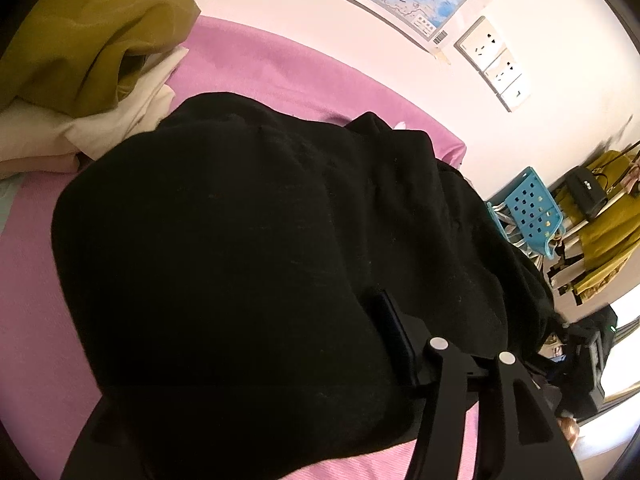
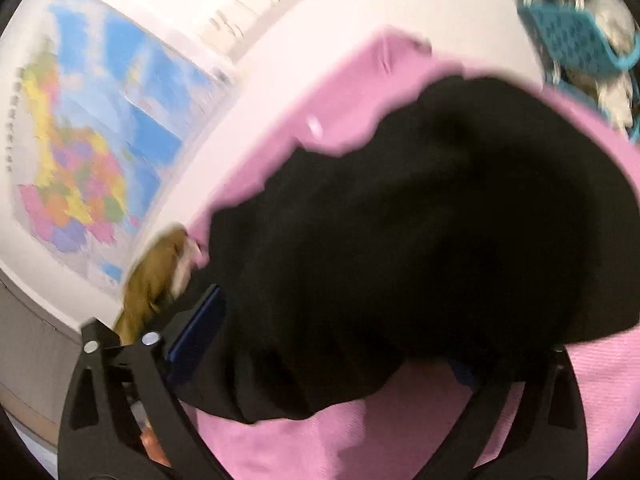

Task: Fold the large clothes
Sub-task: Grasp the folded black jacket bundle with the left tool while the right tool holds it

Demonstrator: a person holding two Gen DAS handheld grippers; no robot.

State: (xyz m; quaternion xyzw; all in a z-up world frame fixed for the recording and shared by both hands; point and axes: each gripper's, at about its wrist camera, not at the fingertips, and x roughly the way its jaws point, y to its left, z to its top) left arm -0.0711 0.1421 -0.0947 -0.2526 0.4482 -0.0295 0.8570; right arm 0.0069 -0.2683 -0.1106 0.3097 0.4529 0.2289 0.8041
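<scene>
We note a pink-covered surface (image 1: 32, 280) filling most of both views; whether it is a desk or a bed we cannot tell. It meets a white wall (image 1: 320, 20) at the far edge.

A black garment (image 1: 240, 240) lies bunched in a broad mound on the pink cover, taking up the middle of the left wrist view. It reaches the near right edge of the surface. Seen from the right wrist, the same mound sits near a far corner of the cover.

A map poster (image 2: 88, 140) hangs on the wall, blurred in the right wrist view.

At the far left, an olive cloth (image 1: 92, 28) rests on top of pale folded clothes (image 1: 92, 128), just beside the black garment.

A blue perforated chair (image 1: 532, 212) stands off the right side, near hanging olive fabric.

3 wall sockets (image 1: 494, 64) sit in a row beside the map.

Left tool (image 1: 452, 312): 1 finger (image 1: 394, 336) shows dark against the black fabric. The other is lost in it, so we cannot tell whether it grips the cloth.

Right tool (image 2: 360, 340): jaws spread wide, 1 blue-padded finger (image 2: 196, 336) at the left and the other at the far right. The near edge of the garment lies between them, not pinched.
</scene>
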